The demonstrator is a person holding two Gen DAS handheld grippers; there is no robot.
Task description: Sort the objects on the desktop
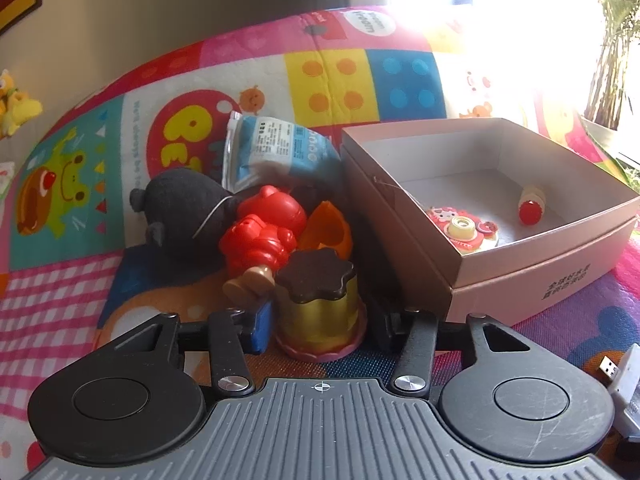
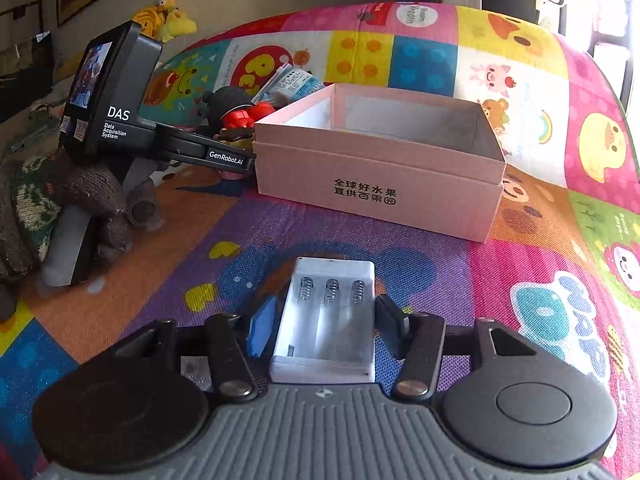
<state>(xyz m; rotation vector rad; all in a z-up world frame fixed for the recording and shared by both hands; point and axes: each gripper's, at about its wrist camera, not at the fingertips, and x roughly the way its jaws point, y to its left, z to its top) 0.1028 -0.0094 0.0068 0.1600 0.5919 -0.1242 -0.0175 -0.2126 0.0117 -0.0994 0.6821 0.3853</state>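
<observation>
Window glare [image 1: 500,8] washes out the mat's far corner (the box's [image 2: 380,184] contents hide behind its wall).

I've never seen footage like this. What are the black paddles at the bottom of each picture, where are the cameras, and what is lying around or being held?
There is no robot here. A person holds a two-finger gripper in each hand, and each gripper carries a wide-angle camera looking along its fingers. The black parts at the bottom are the gripper itself.

The left wrist view shows the left gripper closed around a toy cake, seemingly pressing on it. Behind it lie a black plush, a red figure and a blue packet. Beside them stands a pink box holding a round pink trinket and a red-capped piece.

The right wrist view shows the right gripper straddling a white battery case on the play mat. A slim gap shows on one side, so the case is not gripped. The gloved hand in that view holds the left gripper.
</observation>
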